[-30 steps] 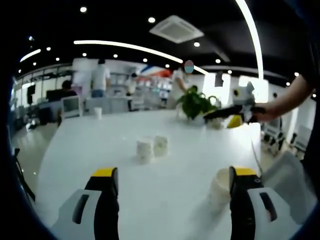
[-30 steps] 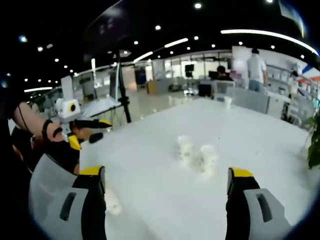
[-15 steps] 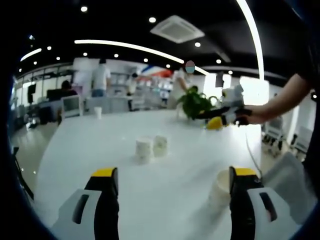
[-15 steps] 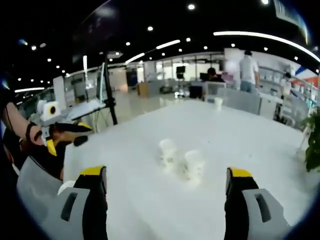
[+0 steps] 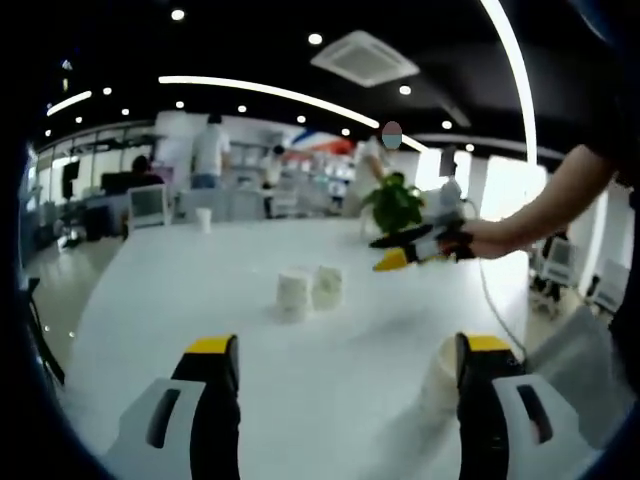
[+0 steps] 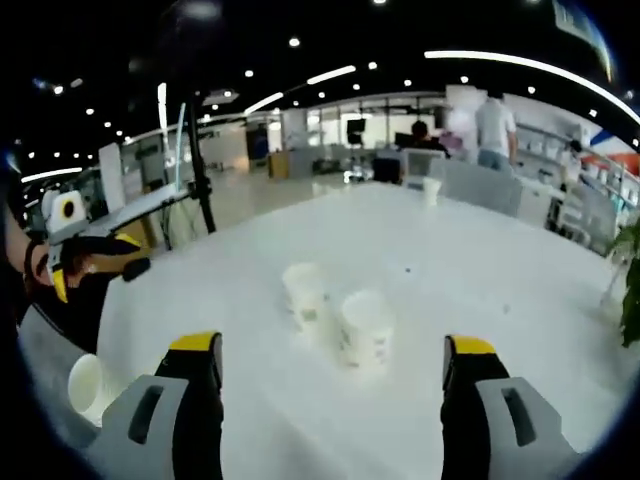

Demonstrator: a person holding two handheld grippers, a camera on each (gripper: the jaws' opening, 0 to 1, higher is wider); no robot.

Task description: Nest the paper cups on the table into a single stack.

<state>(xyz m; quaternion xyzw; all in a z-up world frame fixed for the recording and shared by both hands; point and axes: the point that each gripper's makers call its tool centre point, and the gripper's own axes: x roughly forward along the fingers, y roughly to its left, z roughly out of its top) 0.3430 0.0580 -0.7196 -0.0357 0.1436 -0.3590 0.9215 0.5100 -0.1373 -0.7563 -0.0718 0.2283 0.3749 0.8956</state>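
Observation:
Two white paper cups stand side by side mid-table: one cup (image 6: 304,296) and its neighbour (image 6: 365,327), seen from the other side as a pair (image 5: 293,294) (image 5: 327,286). A third cup (image 5: 441,372) sits by my left gripper's right jaw, and appears again as a cup (image 6: 88,385) low at the left of the right gripper view. My left gripper (image 5: 335,350) is open and empty above the near table. My right gripper (image 6: 332,352) is open and empty, close to the two cups. The right gripper (image 5: 405,250) also hangs over the table in the left gripper view, held by a hand.
The white table (image 5: 170,300) is large. A small cup (image 5: 204,218) stands far back on it, and a green potted plant (image 5: 394,205) sits at the far edge. People stand near desks (image 5: 210,150) behind. A stand with a pole (image 6: 190,150) rises past the table.
The right gripper has moved in toward the two middle cups, which now look larger in its view. In the left gripper view it has dropped lower over the table.

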